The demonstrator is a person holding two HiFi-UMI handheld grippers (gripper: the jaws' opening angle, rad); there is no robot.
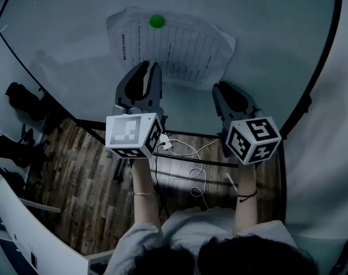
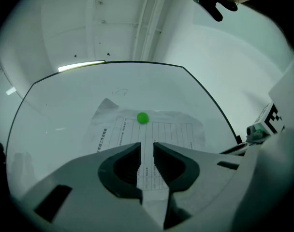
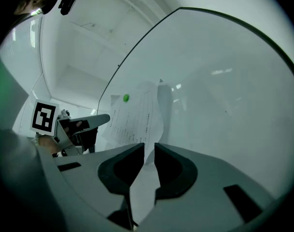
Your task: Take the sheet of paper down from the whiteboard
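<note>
Here's the whiteboard (image 1: 265,33), and the sheet of paper (image 1: 180,44) is up on it, pinned near its top edge by a round green magnet (image 1: 157,20). The paper looks creased and is not lying flat. The left hand-held gripper (image 1: 151,66) reaches up to the sheet's lower edge, its tips overlapping the printed table in the head view. From its own camera the left hand-held gripper (image 2: 147,146) has its jaws only a narrow slit apart, with lines of print on the sheet (image 2: 161,129) showing through the slit and the magnet (image 2: 142,117) just above. Nothing is clamped there. Over to the right hand-held gripper (image 1: 222,87), sitting at the sheet's lower right corner. In its own view the right hand-held gripper (image 3: 149,149) shows the same narrow gap, not closed up. The sheet (image 3: 137,115) bows away from the board and its pale corner runs down into that gap, though I can't say whether the jaws touch it. The magnet (image 3: 126,97) sits on the paper's upper part. Below, wooden floor (image 1: 88,176) and a white cable (image 1: 191,150).
</note>
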